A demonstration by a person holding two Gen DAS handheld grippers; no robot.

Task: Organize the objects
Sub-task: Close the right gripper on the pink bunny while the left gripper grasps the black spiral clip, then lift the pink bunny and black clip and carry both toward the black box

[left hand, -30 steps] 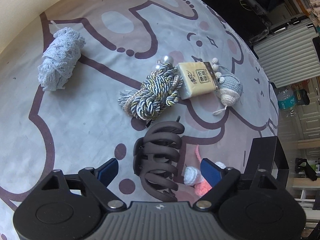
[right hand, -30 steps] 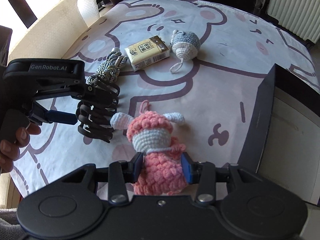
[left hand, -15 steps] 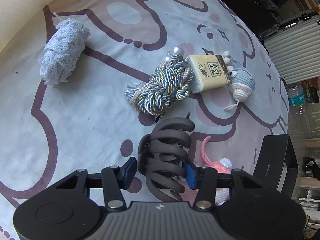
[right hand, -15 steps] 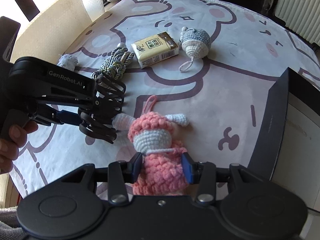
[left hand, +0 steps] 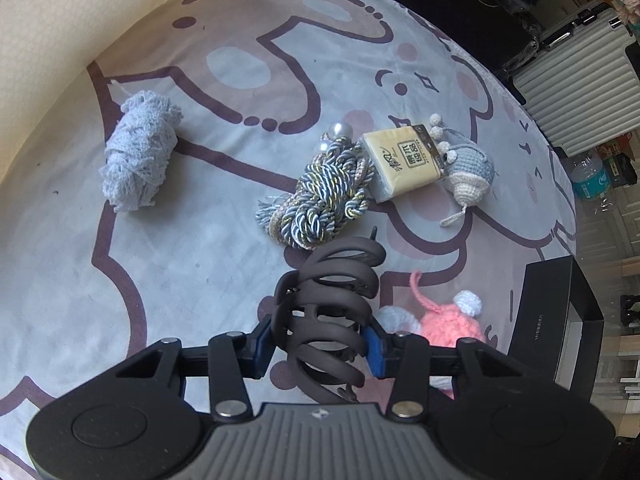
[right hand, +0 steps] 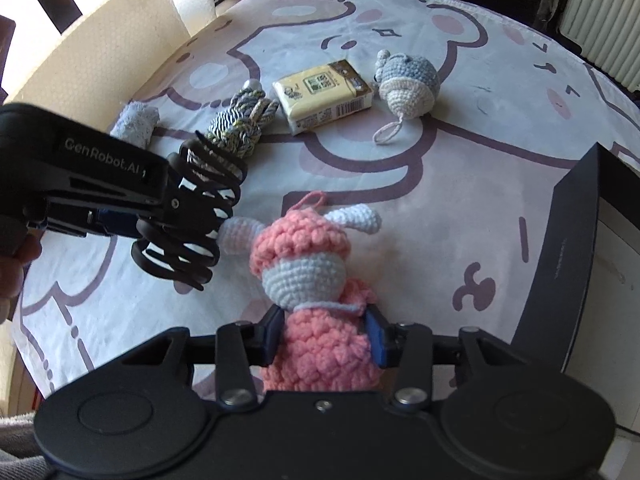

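My left gripper [left hand: 320, 346] is shut on a dark brown hair claw clip [left hand: 332, 308] and holds it above the cloth; the clip also shows in the right wrist view [right hand: 192, 220]. My right gripper [right hand: 326, 334] is shut on a pink and white crochet doll [right hand: 316, 312], lifted just off the cloth; the doll shows in the left wrist view [left hand: 448, 324]. A black open box [right hand: 568, 264] stands at the right, also in the left wrist view [left hand: 556, 320].
On the bear-print cloth [left hand: 200, 240] lie a light blue yarn bundle [left hand: 140, 156], a twisted blue-gold cord [left hand: 324, 200], a tissue pack [left hand: 404, 164] and a grey-blue crochet snail [left hand: 468, 172]. A cream padded edge [right hand: 100, 52] borders the left side.
My left gripper closed on the hair clip and raised it off the cloth. My right gripper kept its hold on the pink doll and lifted it slightly.
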